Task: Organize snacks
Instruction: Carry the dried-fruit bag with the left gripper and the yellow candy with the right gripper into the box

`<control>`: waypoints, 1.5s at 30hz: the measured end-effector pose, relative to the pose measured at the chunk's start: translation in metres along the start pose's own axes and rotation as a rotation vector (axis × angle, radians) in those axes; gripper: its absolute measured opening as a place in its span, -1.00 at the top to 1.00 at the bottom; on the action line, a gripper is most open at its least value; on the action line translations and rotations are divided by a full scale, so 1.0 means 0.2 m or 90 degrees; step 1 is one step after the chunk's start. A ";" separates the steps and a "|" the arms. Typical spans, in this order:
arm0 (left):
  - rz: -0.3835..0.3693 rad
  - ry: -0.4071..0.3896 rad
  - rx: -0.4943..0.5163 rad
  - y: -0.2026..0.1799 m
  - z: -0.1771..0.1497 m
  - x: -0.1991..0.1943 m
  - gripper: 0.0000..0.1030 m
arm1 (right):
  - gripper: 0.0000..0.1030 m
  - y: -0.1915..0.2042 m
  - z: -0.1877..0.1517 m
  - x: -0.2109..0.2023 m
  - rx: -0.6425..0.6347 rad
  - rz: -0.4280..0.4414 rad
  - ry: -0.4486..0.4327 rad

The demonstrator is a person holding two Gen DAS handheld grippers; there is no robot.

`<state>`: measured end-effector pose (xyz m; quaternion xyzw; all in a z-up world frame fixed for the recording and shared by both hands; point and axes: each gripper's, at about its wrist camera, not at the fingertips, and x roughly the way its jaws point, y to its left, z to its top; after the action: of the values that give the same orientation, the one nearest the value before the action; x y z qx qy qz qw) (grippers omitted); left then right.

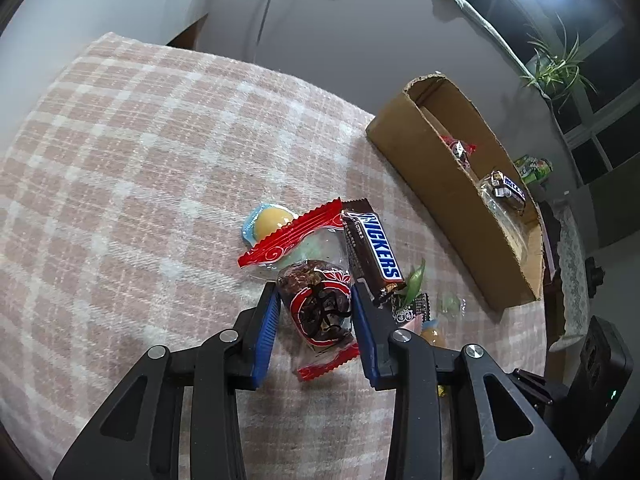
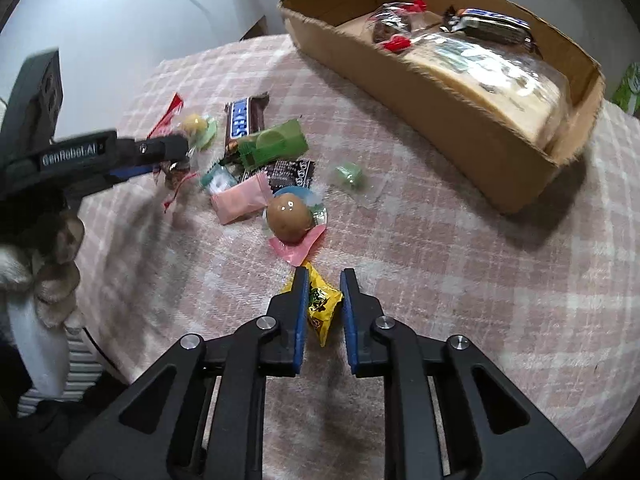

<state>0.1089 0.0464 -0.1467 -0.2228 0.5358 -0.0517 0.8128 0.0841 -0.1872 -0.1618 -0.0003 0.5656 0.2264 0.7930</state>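
My left gripper (image 1: pixel 314 294) straddles a clear red-edged packet of dark snack (image 1: pixel 320 308) on the checked tablecloth; the pads sit at its sides with little gap. A Snickers bar (image 1: pixel 372 250) and a yellow jelly cup (image 1: pixel 270 222) lie just beyond. My right gripper (image 2: pixel 324 280) straddles a yellow candy packet (image 2: pixel 320 306), pads close to it. In the right wrist view the left gripper (image 2: pixel 160 152) shows at the left over the snack pile. A cardboard box (image 2: pixel 460 120) holds a Snickers bar (image 2: pixel 488 24), a red-edged packet (image 2: pixel 392 28) and a large clear bag (image 2: pixel 480 68).
Loose snacks lie in the pile: a brown egg-shaped cup (image 2: pixel 289 216), a pink packet (image 2: pixel 240 200), a green packet (image 2: pixel 276 146), a small green candy (image 2: pixel 349 174). The cardboard box (image 1: pixel 440 184) stands at the table's right side. A plant (image 1: pixel 556 68) stands beyond.
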 end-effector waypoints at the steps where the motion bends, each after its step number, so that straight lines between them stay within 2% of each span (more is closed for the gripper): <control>1: -0.001 -0.001 -0.001 0.01 0.00 -0.01 0.34 | 0.74 0.00 0.00 -0.01 0.003 0.002 -0.003; 8: -0.007 -0.009 -0.007 0.02 -0.02 -0.05 0.34 | 0.86 -0.03 0.00 -0.11 0.020 0.018 -0.025; 16: -0.014 -0.014 0.001 -0.03 -0.02 -0.08 0.34 | 0.87 -0.07 0.04 -0.22 0.036 0.026 -0.059; 21: -0.025 -0.019 0.003 -0.06 -0.01 -0.10 0.34 | 0.87 -0.09 0.12 -0.35 0.037 0.019 -0.104; 31: -0.058 -0.044 0.037 -0.24 0.14 -0.12 0.34 | 0.87 -0.23 0.32 -0.53 0.056 -0.008 -0.173; 45: -0.075 -0.047 0.088 -0.47 0.35 -0.01 0.34 | 0.87 -0.46 0.53 -0.56 0.076 -0.073 -0.196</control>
<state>0.1849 -0.0159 -0.0822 -0.1993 0.4866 -0.1282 0.8409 0.1830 -0.2827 -0.0476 0.0493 0.4493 0.1441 0.8803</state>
